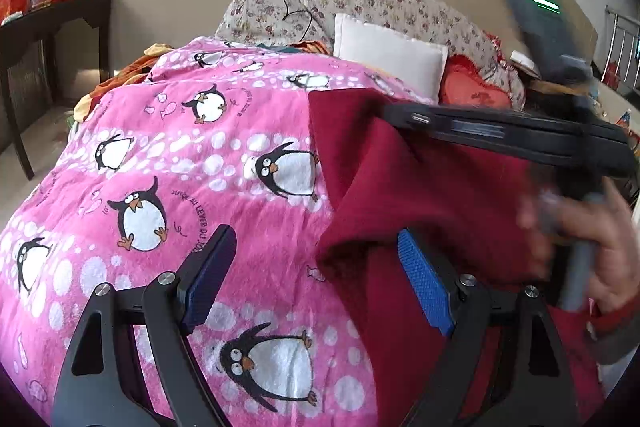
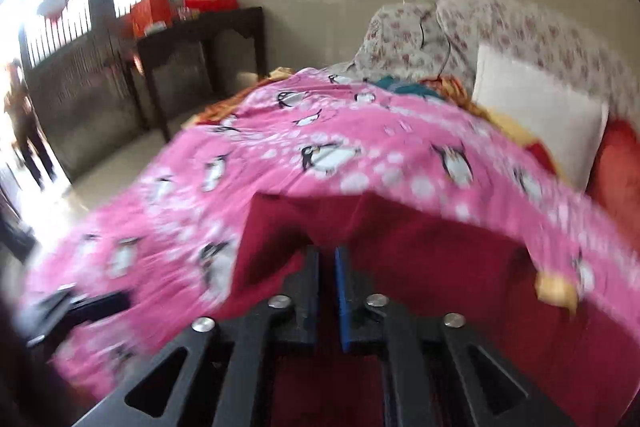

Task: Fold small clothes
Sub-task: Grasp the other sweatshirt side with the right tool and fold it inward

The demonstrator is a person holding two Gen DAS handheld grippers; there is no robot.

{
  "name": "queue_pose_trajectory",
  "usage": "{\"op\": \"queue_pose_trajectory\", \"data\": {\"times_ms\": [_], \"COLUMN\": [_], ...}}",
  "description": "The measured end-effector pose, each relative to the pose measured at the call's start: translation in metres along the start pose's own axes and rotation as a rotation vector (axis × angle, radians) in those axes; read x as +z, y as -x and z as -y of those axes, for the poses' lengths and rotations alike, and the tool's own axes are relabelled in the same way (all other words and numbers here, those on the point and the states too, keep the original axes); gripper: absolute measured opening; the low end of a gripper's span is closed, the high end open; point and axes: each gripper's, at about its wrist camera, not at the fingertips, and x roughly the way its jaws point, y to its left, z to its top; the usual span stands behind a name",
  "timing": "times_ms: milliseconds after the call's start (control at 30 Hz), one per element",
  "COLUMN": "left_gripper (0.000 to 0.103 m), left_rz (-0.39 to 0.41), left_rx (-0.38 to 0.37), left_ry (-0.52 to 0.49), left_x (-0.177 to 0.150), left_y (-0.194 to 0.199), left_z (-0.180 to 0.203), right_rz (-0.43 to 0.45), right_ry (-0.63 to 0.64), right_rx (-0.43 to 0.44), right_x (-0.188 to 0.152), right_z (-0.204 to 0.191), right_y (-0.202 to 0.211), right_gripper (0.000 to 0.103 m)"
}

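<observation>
A: How does the left gripper stand?

B: Jaws spread wide, nothing between them. One pad hangs over the pink penguin blanket, the other over the left edge of the dark red garment.

A: And the right gripper?

B: Nearly closed. The garment bunches right at its tips, but blur hides whether cloth is pinched, so I cannot tell. In the left view its black body crosses above the garment, a hand on the handle.

A: Where does the garment lie?

B: On the blanket's right side, its left edge rumpled.

A: Any room around it?

B: Open blanket to the left. A white pillow and flowered cushions close the far end.
</observation>
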Motion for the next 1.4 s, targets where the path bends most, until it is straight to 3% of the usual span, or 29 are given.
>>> {"op": "queue_pose_trajectory", "data": {"times_ms": [67,100,133,200,267,400,467,500,600,700,767,800,867,933,967,1067,1133,1200,1267,1400], "left_gripper": [0.083,0.083,0.083,0.083,0.083,0.083,0.083,0.083,0.083,0.083,0.083,0.083,0.083,0.083,0.083,0.083,0.083,0.083,0.083,0.083], "left_rz": [0.014,0.017,0.018,0.014,0.007,0.011,0.014,0.012,0.000,0.008,0.016,0.013,-0.006,-0.019,-0.019,-0.007,-0.002,-0.002,-0.009,-0.022], "left_rx": [-0.005,-0.003,-0.001,-0.001,-0.005,-0.011,-0.008,-0.010,-0.014,-0.023,-0.032,-0.031,-0.026,-0.026,-0.026,-0.034,-0.044,-0.053,-0.058,-0.060], "left_ry": [-0.004,-0.010,-0.017,-0.025,-0.023,-0.030,-0.041,-0.042,-0.027,-0.010,-0.010,-0.016,-0.028,-0.031,-0.031,-0.028,-0.030,-0.041,-0.059,-0.057], "left_x": [-0.001,-0.001,-0.002,-0.002,-0.002,-0.003,-0.004,-0.005,-0.005,-0.004,-0.004,-0.004,-0.005,-0.006,-0.006,-0.006,-0.006,-0.006,-0.008,-0.011], "left_y": [0.003,0.004,0.004,0.003,0.001,0.000,-0.001,-0.001,-0.004,-0.004,-0.003,-0.003,-0.007,-0.009,-0.009,-0.010,-0.010,-0.011,-0.014,-0.015], "left_z": [0.001,0.003,0.004,0.007,0.008,0.011,0.012,0.012,0.009,0.007,0.008,0.009,0.012,0.013,0.013,0.014,0.016,0.019,0.023,0.023], "right_rz": [0.018,0.027,0.036,0.038,0.026,-0.068,-0.081,-0.085,0.016,0.102,0.103,0.096,0.047,-0.017,-0.005,0.098,0.160,0.074,-0.023,0.085], "right_ry": [-0.069,-0.086,-0.096,-0.140,-0.236,-0.361,-0.358,-0.328,-0.253,-0.218,-0.172,-0.169,-0.232,-0.306,-0.324,-0.353,-0.358,-0.356,-0.396,-0.467], "right_rx": [-0.025,-0.049,-0.082,-0.197,-0.279,-0.291,-0.251,-0.274,-0.345,-0.459,-0.594,-0.622,-0.598,-0.511,-0.487,-0.536,-0.491,-0.390,-0.355,-0.313], "right_x": [-0.024,-0.037,-0.052,-0.084,-0.121,-0.161,-0.169,-0.167,-0.152,-0.127,-0.116,-0.114,-0.117,-0.127,-0.132,-0.141,-0.149,-0.155,-0.163,-0.166], "right_z": [0.018,0.029,0.040,0.064,0.096,0.134,0.140,0.137,0.129,0.134,0.145,0.148,0.170,0.187,0.189,0.182,0.171,0.168,0.176,0.189], "right_y": [0.050,0.074,0.097,0.138,0.168,0.154,0.139,0.135,0.156,0.174,0.168,0.163,0.144,0.133,0.139,0.179,0.192,0.169,0.143,0.185], "right_gripper": [0.023,0.032,0.048,0.064,0.068,0.066,0.038,0.022,0.006,0.006,0.006,0.006,0.006,0.008,0.008,0.011,0.012,0.012,0.012,0.015]}}
